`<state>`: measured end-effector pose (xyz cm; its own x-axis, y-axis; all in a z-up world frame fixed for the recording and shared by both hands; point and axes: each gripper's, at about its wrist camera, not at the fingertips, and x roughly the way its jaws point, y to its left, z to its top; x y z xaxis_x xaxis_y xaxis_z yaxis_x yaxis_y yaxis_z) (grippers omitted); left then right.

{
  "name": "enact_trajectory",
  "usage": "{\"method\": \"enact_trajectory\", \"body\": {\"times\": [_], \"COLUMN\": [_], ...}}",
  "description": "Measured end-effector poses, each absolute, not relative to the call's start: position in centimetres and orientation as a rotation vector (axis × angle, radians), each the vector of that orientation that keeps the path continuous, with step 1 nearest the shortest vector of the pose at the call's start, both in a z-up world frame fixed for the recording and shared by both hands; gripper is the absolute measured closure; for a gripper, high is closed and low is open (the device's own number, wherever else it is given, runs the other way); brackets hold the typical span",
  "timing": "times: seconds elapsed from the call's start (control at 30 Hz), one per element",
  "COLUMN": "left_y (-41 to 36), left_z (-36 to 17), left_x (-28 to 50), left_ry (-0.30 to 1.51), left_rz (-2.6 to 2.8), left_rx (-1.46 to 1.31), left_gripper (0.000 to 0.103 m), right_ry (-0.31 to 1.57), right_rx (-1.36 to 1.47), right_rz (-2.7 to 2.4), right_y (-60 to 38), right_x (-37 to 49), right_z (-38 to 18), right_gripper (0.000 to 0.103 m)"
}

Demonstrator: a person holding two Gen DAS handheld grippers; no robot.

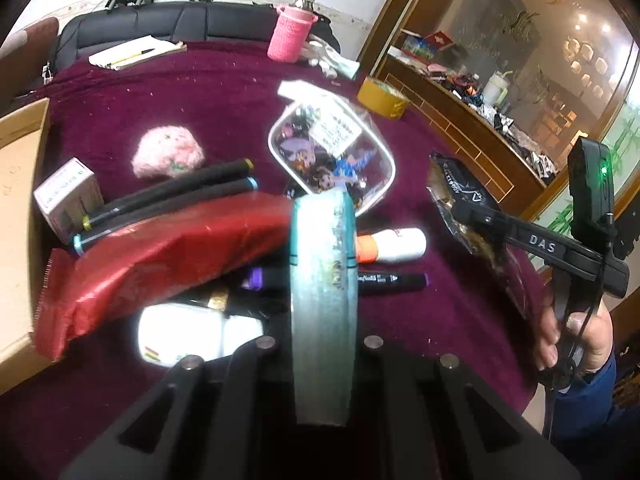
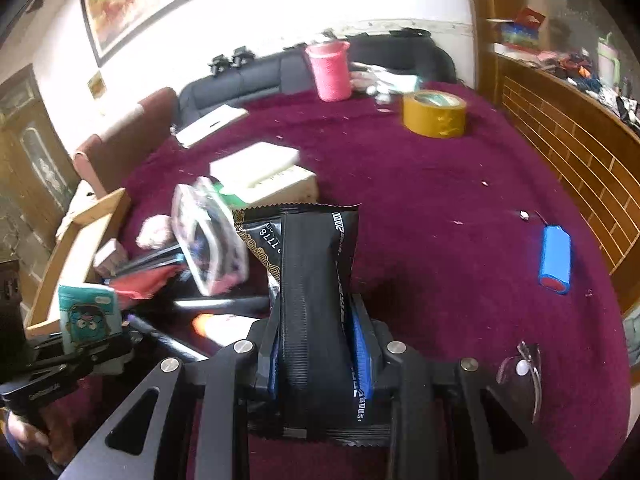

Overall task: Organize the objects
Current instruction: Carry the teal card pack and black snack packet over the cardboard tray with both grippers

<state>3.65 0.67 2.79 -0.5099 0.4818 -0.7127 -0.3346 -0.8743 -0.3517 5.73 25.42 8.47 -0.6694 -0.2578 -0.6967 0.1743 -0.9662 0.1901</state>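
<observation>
My left gripper is shut on a teal packet, seen edge-on; the same packet with a cartoon face shows in the right wrist view. My right gripper is shut on a black snack packet, which also shows in the left wrist view. Below on the maroon cloth lie a red packet, black markers, a white tube with an orange band, a clear pouch of stickers and a pink fluffy ball.
A wooden tray stands at the left edge. A small box sits by it. A yellow tape roll, a pink knitted cup, a notebook and a blue battery pack lie further off.
</observation>
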Motion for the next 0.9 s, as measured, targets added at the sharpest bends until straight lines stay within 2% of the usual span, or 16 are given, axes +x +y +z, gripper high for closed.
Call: {"method": "enact_trajectory", "body": {"times": [0.3, 0.9], "left_y": [-3.0, -16.0], "left_z": [5.3, 8.8], "left_x": [4.9, 7.3], "left_ry": [-0.285, -0.427], "left_rz": [2.469, 2.689], "left_rx": [-1.103, -1.048], "left_gripper": [0.092, 0.092], "right_ry": [-0.092, -0.107], "right_rx": [1.044, 1.129], "right_rz": [-2.563, -2.174], "right_y": [20.3, 6.2], "right_x": [7.1, 4.8], "right_z": [11.2, 12.3], "right_gripper": [0.072, 0.071]}}
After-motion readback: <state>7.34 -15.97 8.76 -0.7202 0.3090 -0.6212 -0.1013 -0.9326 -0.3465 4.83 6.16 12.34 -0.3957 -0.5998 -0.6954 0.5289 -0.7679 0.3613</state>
